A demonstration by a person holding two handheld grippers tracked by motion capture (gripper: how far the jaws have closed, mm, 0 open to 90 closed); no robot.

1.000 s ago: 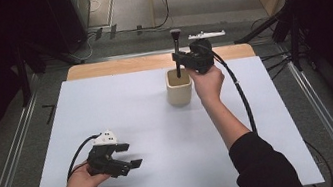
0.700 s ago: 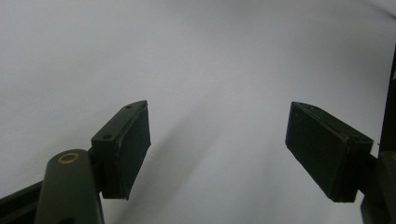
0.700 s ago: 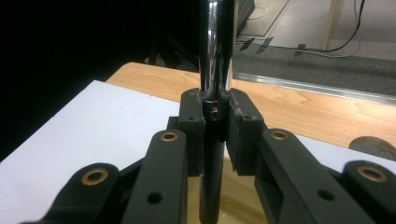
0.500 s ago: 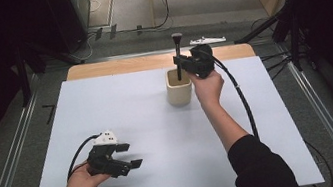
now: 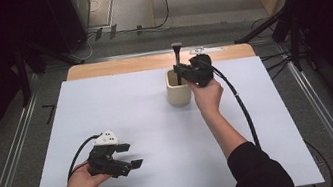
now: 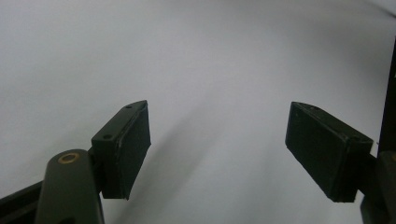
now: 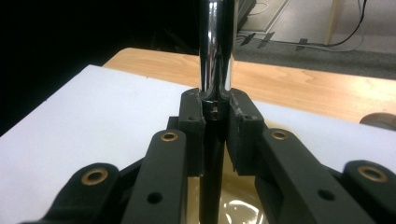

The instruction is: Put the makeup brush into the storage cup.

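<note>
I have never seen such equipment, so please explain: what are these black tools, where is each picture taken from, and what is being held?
No machine works here: a person holds one pair of hand tongs in each hand. The high view looks down on the white table from above. The other two pictures come from small cameras riding on the tongs.

The right tongs are shut on a thin rod, black below and shiny metal above, upright over a cream cup near the table's far edge. The right gripper view looks along the jaws that squeeze the rod.

The left tongs are open with nothing between them, over bare table near the person; the left gripper view shows their two black pads.
</note>
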